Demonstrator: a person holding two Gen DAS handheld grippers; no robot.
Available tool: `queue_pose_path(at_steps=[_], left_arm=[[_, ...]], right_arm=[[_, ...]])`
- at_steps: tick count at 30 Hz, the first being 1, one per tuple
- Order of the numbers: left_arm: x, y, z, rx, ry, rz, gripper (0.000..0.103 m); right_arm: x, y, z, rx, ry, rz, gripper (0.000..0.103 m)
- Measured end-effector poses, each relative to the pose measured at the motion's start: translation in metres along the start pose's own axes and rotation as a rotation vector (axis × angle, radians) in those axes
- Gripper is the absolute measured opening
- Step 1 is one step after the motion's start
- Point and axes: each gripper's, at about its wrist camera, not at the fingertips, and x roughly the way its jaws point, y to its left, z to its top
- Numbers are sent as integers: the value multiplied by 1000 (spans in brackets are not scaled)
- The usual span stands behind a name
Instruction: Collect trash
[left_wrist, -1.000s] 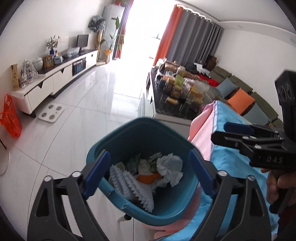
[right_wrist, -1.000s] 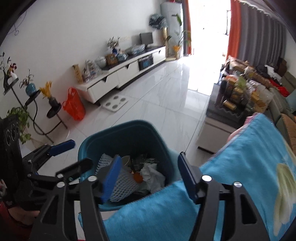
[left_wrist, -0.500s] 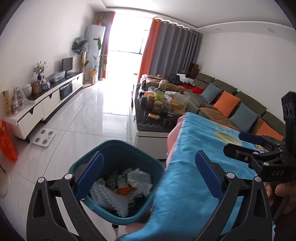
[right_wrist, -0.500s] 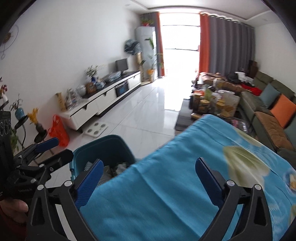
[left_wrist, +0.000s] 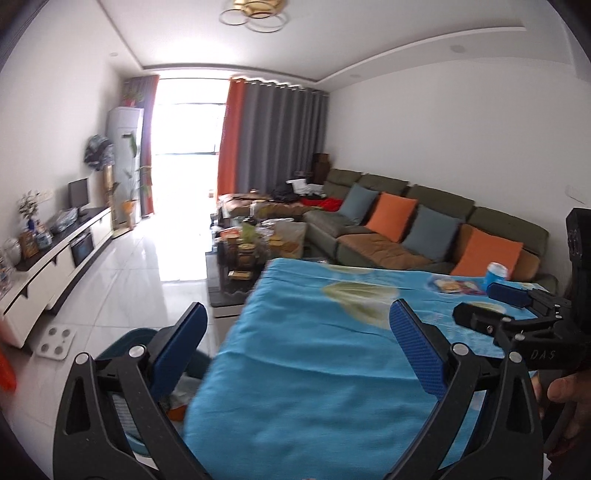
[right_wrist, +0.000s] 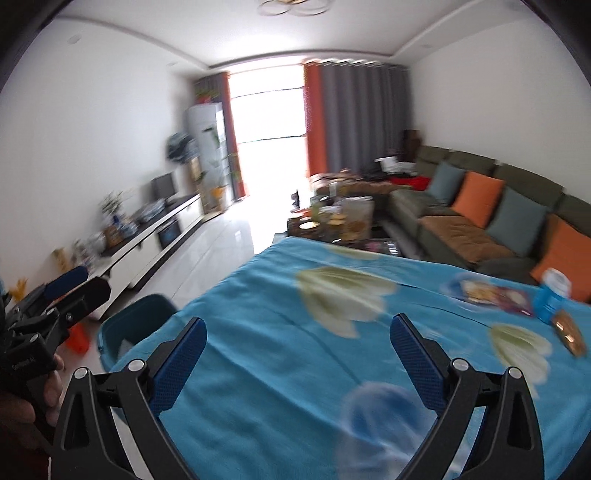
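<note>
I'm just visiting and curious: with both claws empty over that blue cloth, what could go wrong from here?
Both views are blurred, so aim may suffer. The blue cup stands upright near the table's far edge; a careless grab by the right gripper could tip it. The flat wrapper may be hard to pinch without snagging the tablecloth. The bin sits partly hidden under the cloth's edge, so drops could miss.

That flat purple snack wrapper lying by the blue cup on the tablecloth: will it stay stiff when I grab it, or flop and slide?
The snack wrapper lies flat against the tablecloth, so it is probably thin, light and floppy. Its surface looks glossy, so it may slide under a push instead of lifting. The blue cup stands upright close beside it and looks easy to tip if bumped.
</note>
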Motion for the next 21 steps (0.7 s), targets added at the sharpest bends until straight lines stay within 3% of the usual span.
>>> queue_pose_path(at_steps=[10,21], left_arm=[[-8,-59,-7,78,-29,-100,97],[-31,-61,-15,80,-86,-114,97]], right_arm=[[-56,-43,-34,71,-124,-216,96],[-82,-33,-59,56,-223,-326,96]])
